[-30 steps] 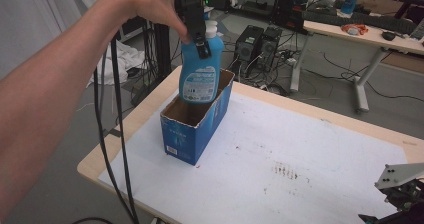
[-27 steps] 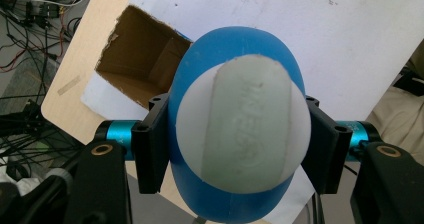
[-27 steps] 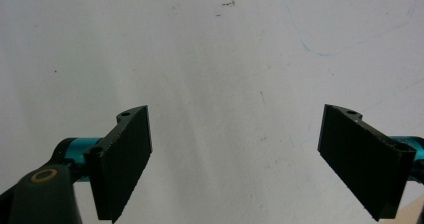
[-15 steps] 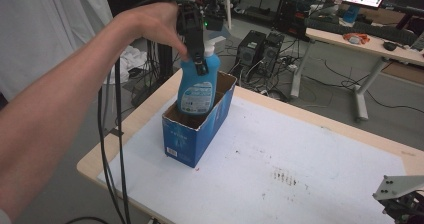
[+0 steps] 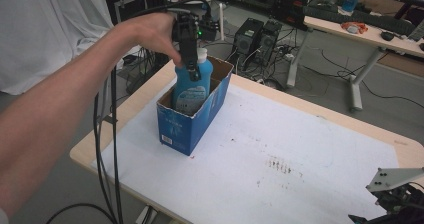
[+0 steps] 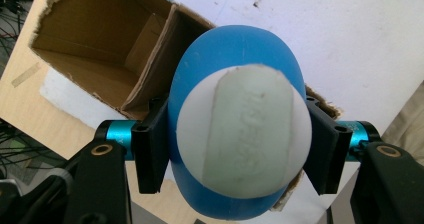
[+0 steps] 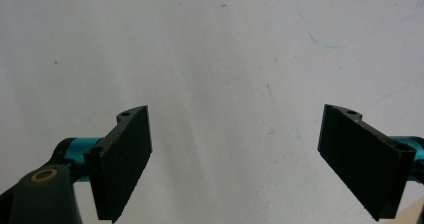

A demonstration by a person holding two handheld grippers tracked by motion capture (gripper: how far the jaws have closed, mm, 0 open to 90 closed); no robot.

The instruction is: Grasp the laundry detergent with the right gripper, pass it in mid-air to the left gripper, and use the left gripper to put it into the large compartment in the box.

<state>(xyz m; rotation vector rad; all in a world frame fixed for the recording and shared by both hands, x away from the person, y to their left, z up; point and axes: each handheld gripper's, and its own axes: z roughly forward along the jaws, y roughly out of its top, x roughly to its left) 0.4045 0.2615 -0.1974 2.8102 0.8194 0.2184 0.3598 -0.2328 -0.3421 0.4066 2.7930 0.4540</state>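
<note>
The left hand-held gripper (image 5: pixel 192 66) pinches a blue bottle (image 5: pixel 192 86) by its shoulders. The bottle stands partly inside a blue cardboard box (image 5: pixel 187 124) on the bench (image 5: pixel 310 154). The right hand-held gripper (image 7: pixel 235 159) hangs spread, well apart.

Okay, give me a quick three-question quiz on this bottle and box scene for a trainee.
1. True or false: the left gripper is shut on the blue bottle.
2. The bottle's lower part is: A) inside the blue cardboard box; B) lying on the white table cover; C) beside the box.
3. How do the right gripper's jaws stand?

Key: 1 true. 2 A. 3 Open, nothing between them, over the white cover.
</note>
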